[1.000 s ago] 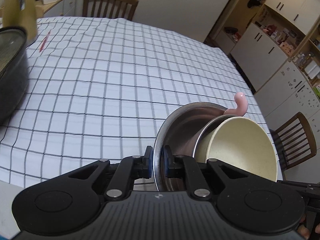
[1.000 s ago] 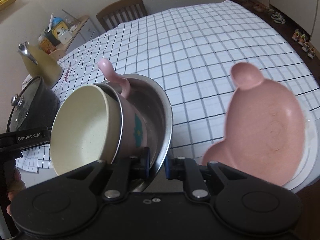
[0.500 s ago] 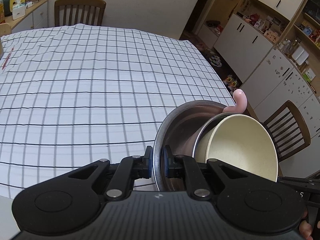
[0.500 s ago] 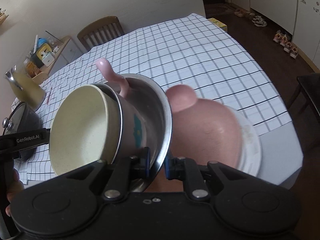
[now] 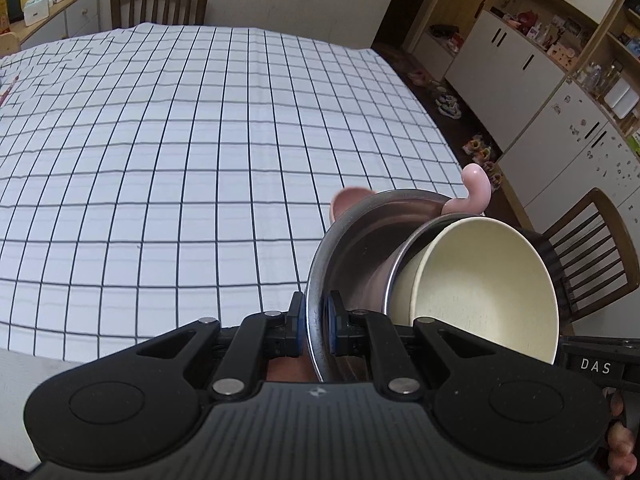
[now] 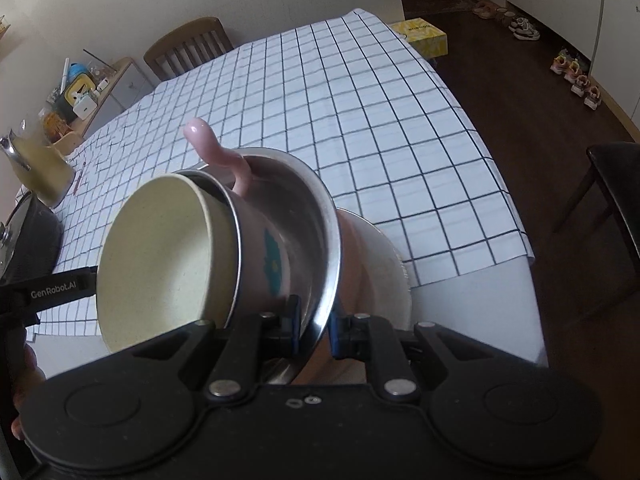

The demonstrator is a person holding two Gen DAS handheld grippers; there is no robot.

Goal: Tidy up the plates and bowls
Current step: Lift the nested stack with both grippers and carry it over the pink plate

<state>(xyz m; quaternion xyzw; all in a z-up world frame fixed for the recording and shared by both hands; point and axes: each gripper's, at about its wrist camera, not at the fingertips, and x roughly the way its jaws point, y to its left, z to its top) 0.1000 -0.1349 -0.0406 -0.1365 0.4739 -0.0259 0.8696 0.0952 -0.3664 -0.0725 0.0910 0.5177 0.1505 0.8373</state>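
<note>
Steel is what both pairs of tongs bite on: a shiny steel bowl [image 5: 352, 240] is held up in the air, tipped on its side, with its open mouth turned toward the left hand's side. Inside it sits a pink cup [image 6: 264, 256] with a curly pink handle, and inside that sits a cream bowl [image 6: 160, 260]. The left tongs [image 5: 314, 320] are pinched tight on the steel rim on one side. The right tongs [image 6: 314, 324] are pinched tight on the rim on the other side, so both hands carry the stack together and neither one is nearer than the other. Right under the stack, in the right wrist view, lies a pink plate [image 6: 356, 248] on top of a white plate [image 6: 394, 276]. These two plates sit near the corner of the table [image 6: 380, 120], close to the near edge and the right edge. So the spot to set the stack down looks like it is straight below, a short way down. The stack first needs to be turned flat, I think, or the cream bowl may slide out. The checked cloth beyond is bare and wide, with lots of room. A dark pot [image 6: 32, 236] and a yellow kettle [image 6: 40, 168] stand well apart, far off on the left. The floor past the table corner is a long drop, so the stack should stay over the plates.
</note>
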